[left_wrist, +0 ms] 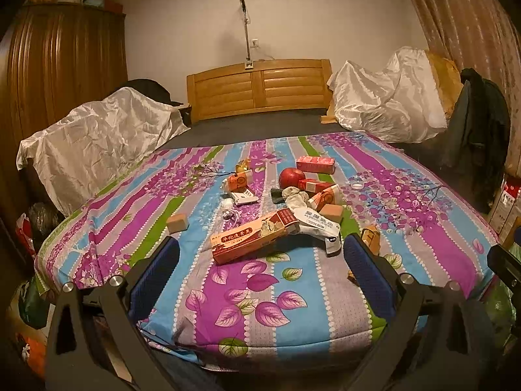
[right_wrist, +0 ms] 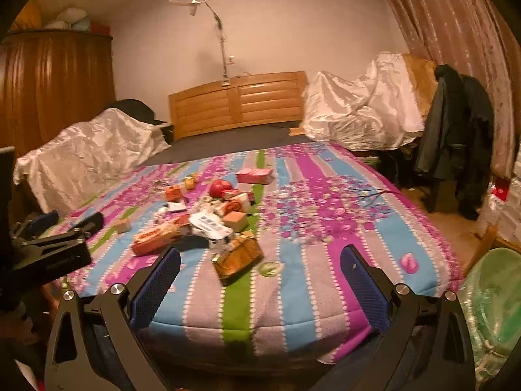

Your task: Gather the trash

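- Left gripper (left_wrist: 260,270): jaws spread wide with nothing between the blue pads (left_wrist: 155,272); it hangs over the near edge of the bed, aimed at the litter, a stance that suits choosing a first item.
- Right gripper (right_wrist: 260,280): likewise wide open and empty, over the near edge further to the right; the left gripper shows at the left border of the right wrist view.
- Quilt (left_wrist: 228,309): a striped floral cover that carries all the litter near the middle of the bed.
- Long orange carton (left_wrist: 254,238): the nearest item in the left wrist view, lying flat just beyond the left gripper; judged its likeliest first pick.
- White wipes packet (left_wrist: 317,224): lies partly over the carton's far end, so lifting the carton may drag it.
- Crumpled brown wrapper (right_wrist: 239,255): plain in the right wrist view, just ahead of the right gripper; in the left wrist view it is mostly hidden behind the right-hand pad.
- Wooden blocks (left_wrist: 177,222), red apple (left_wrist: 291,177), pink-red box (left_wrist: 315,164): scattered further back; the apple may not be trash.
- Green-lined bin (right_wrist: 495,299): seen only in the right wrist view, on the floor beside the bed at right; judged to be the destination.
- Headboard (left_wrist: 259,88): far end, flanked by white-draped furniture.
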